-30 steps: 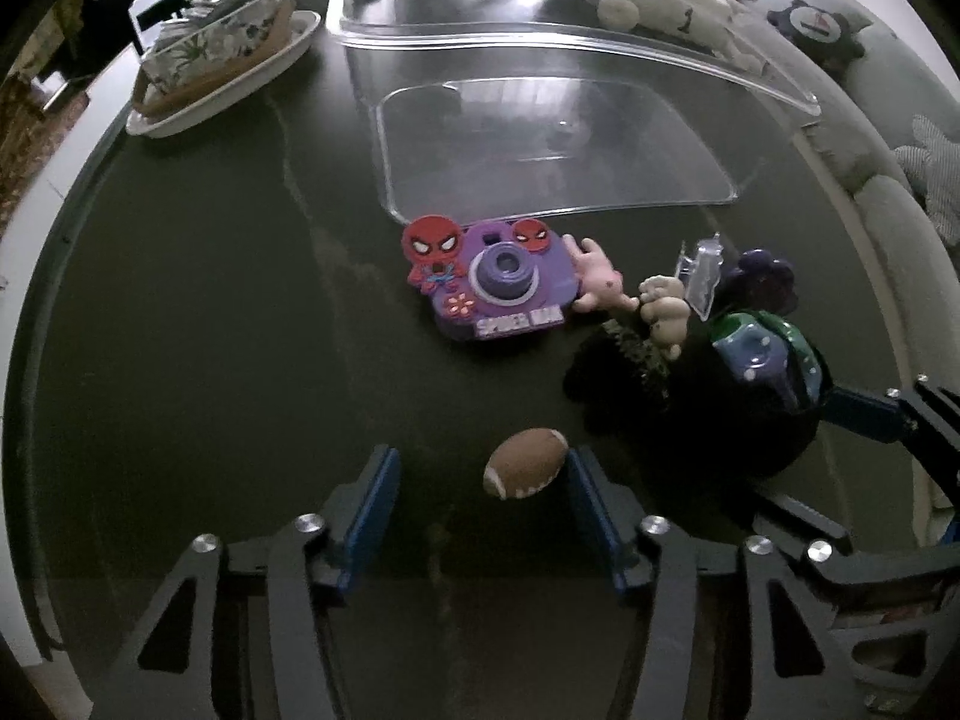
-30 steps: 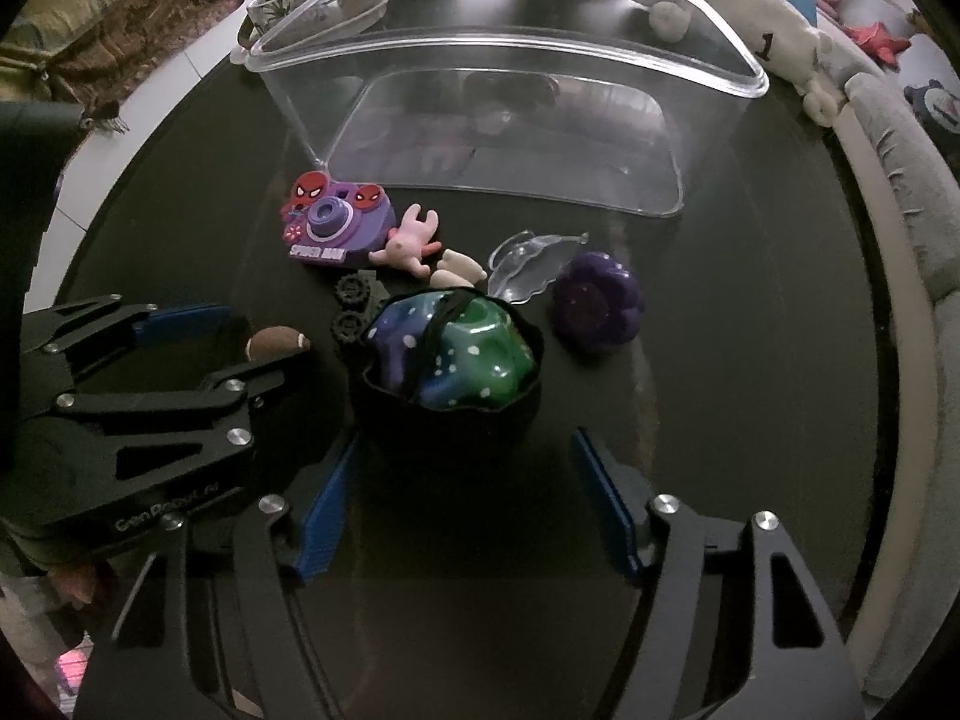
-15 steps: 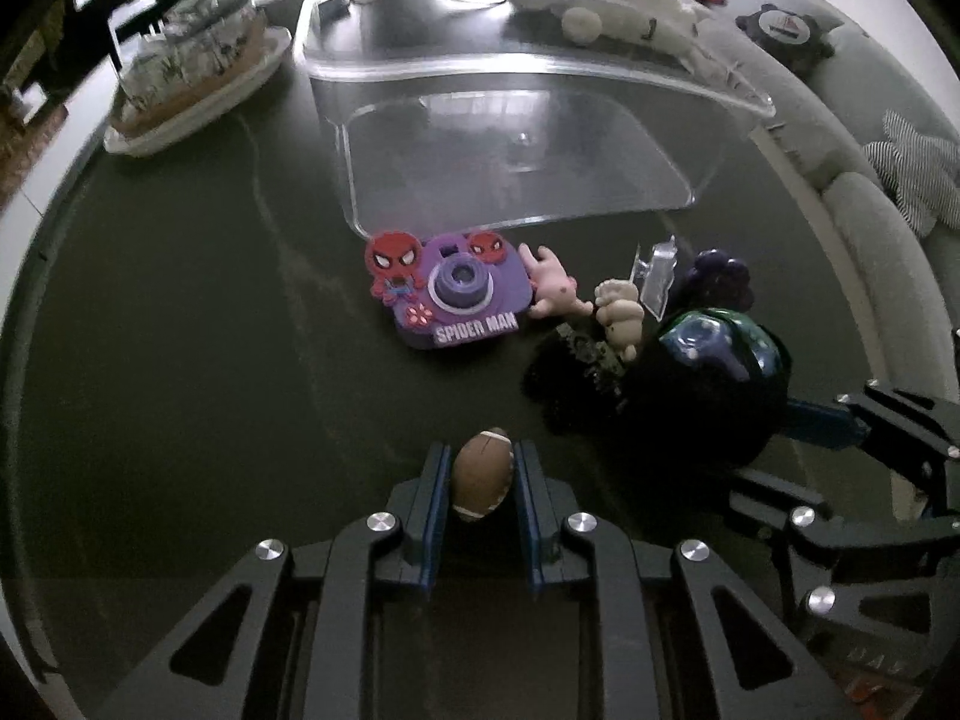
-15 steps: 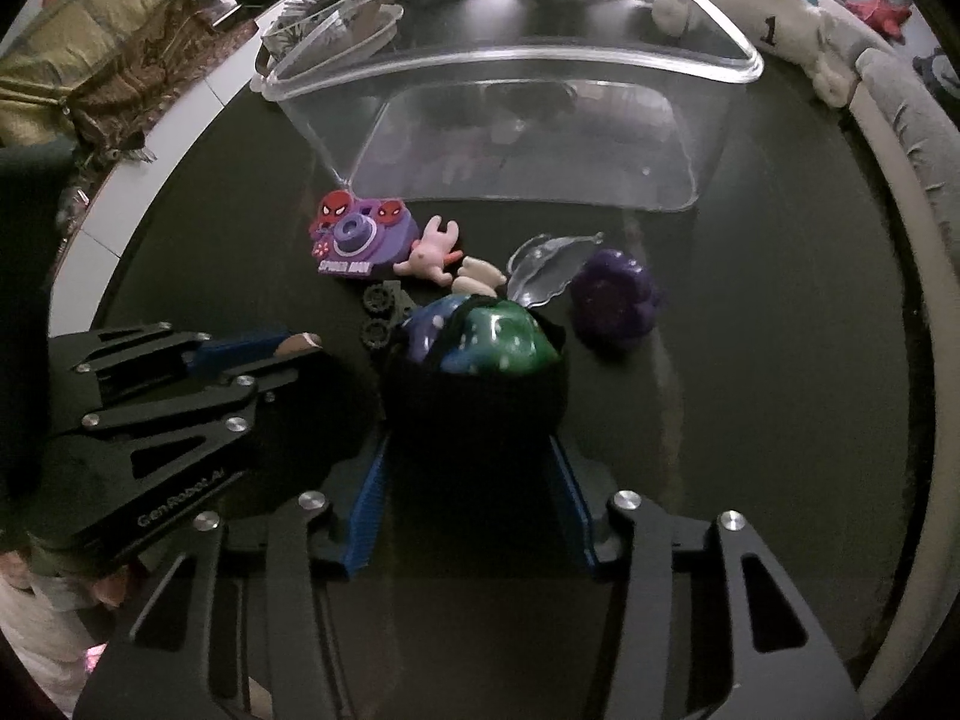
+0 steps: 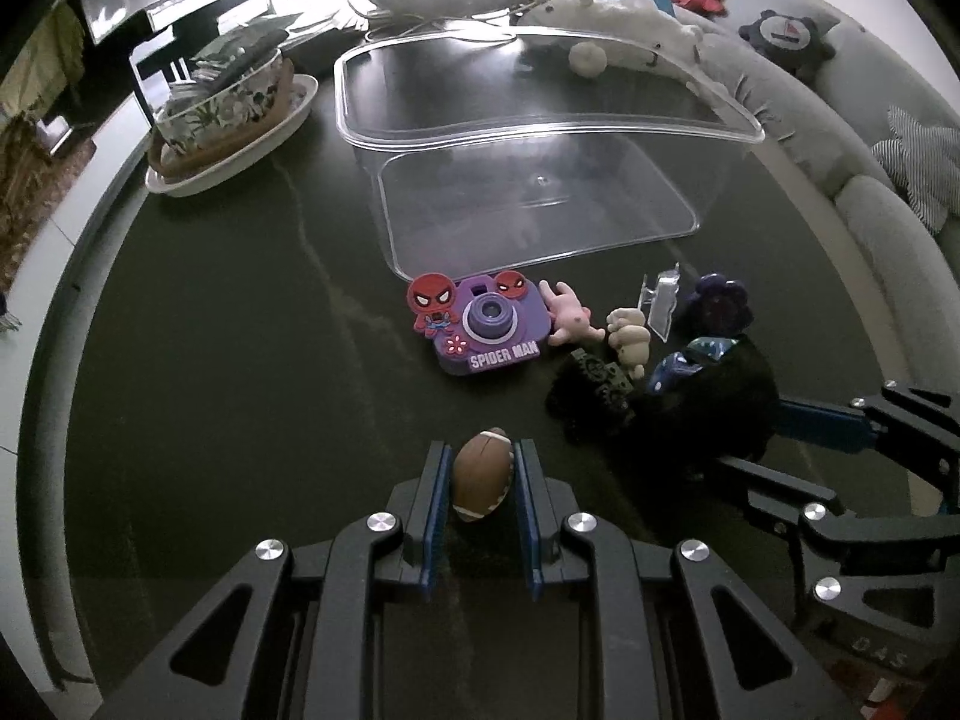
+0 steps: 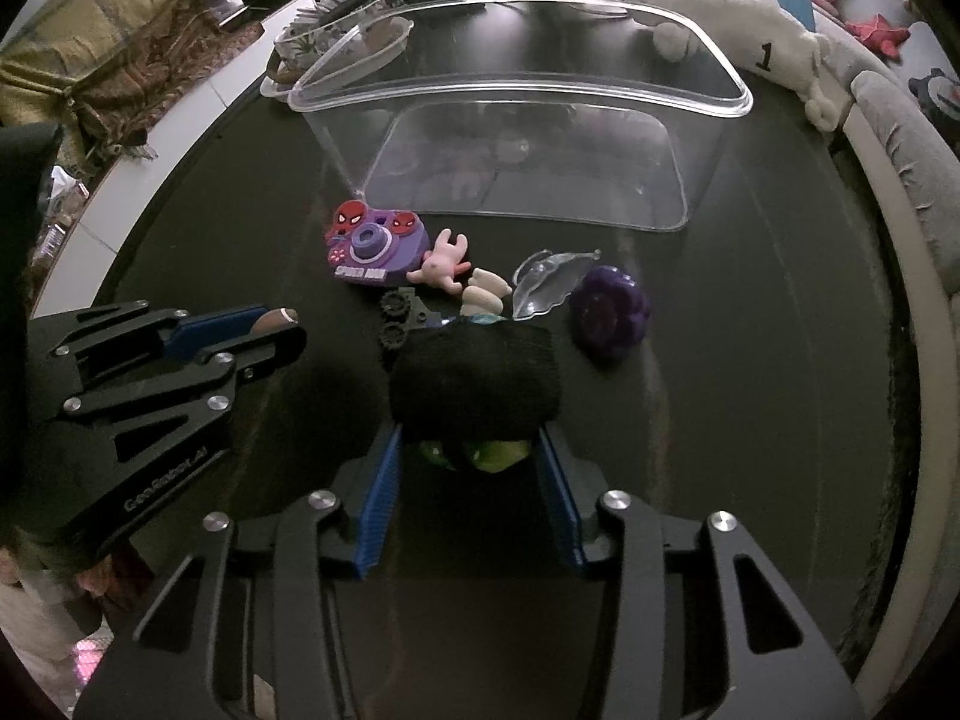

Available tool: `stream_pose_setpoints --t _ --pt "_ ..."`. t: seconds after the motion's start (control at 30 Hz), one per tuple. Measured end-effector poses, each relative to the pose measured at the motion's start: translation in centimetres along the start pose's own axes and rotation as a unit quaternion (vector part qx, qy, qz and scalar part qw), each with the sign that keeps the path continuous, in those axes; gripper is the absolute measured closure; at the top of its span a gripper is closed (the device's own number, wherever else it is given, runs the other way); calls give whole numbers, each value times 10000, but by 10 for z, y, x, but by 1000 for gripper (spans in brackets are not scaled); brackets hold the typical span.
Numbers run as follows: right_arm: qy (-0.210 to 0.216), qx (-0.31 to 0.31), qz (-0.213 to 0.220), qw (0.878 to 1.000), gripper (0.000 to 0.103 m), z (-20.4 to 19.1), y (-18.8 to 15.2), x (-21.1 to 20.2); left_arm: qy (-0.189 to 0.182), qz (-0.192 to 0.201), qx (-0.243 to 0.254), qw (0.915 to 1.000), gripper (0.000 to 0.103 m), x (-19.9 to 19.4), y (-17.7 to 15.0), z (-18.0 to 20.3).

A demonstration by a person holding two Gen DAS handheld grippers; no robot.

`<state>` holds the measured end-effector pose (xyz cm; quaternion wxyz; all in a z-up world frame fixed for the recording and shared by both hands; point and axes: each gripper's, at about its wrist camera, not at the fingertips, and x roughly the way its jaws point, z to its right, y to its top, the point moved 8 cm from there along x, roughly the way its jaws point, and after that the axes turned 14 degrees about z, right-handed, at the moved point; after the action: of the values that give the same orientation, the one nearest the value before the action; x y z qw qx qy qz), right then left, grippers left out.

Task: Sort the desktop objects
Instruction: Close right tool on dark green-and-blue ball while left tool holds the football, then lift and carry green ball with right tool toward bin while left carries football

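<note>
My left gripper [image 5: 480, 468] is shut on a small brown toy football [image 5: 482, 474], held above the dark table; both also show in the right wrist view [image 6: 273, 324]. My right gripper [image 6: 468, 450] is shut on a black plush toy with a green and blue spotted underside [image 6: 474, 381], which also shows in the left wrist view [image 5: 714, 396]. A purple Spider-Man toy camera [image 5: 486, 324] lies in front of a clear, empty plastic bin [image 5: 540, 180]. A pink figure [image 5: 570, 315], a beige figure [image 5: 630, 339] and a purple flower toy [image 6: 609, 312] lie beside the camera.
A dark toy vehicle [image 6: 399, 318] and a clear plastic leaf [image 6: 546, 282] lie among the toys. A patterned bowl on a white plate [image 5: 228, 114] stands at the back left. Plush toys [image 6: 738, 18] and a sofa line the table's far right edge.
The left gripper closed on the football and lifted it. The right gripper closed on the black plush toy and tipped it up, so its spotted side now faces down.
</note>
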<state>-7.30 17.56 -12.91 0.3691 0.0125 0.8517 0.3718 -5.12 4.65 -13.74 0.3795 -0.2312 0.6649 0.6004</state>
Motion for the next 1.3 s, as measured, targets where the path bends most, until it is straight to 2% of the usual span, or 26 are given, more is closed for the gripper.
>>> stream_pose_setpoints --t 0.23,0.67,1.07,1.1,1.13,1.17,1.2,1.3 --pt "-84 -87 142 9998 62 0 7 -10 115 207 43 9997 84 -8 3 0" --pt "-286 -251 414 9984 62 2 13 -39 323 342 41 9989 84 -29 13 -4" --pt "-346 -307 696 9965 63 2 37 -65 228 492 36 9985 84 -49 37 0" --pt "-356 -303 727 9963 70 3 40 -67 227 504 36 9985 84 -50 39 0" --pt "-326 -261 727 9965 70 3 42 -68 195 506 10 9985 84 -51 42 0" --pt "-296 -220 728 9967 95 4 45 -69 166 497 -21 9986 84 -51 44 0" --pt "-266 -179 728 9968 103 5 48 -70 143 486 -49 9987 84 -51 46 0" --pt "-262 -105 673 9973 103 9 53 -67 144 492 -100 9986 84 -50 52 -2"
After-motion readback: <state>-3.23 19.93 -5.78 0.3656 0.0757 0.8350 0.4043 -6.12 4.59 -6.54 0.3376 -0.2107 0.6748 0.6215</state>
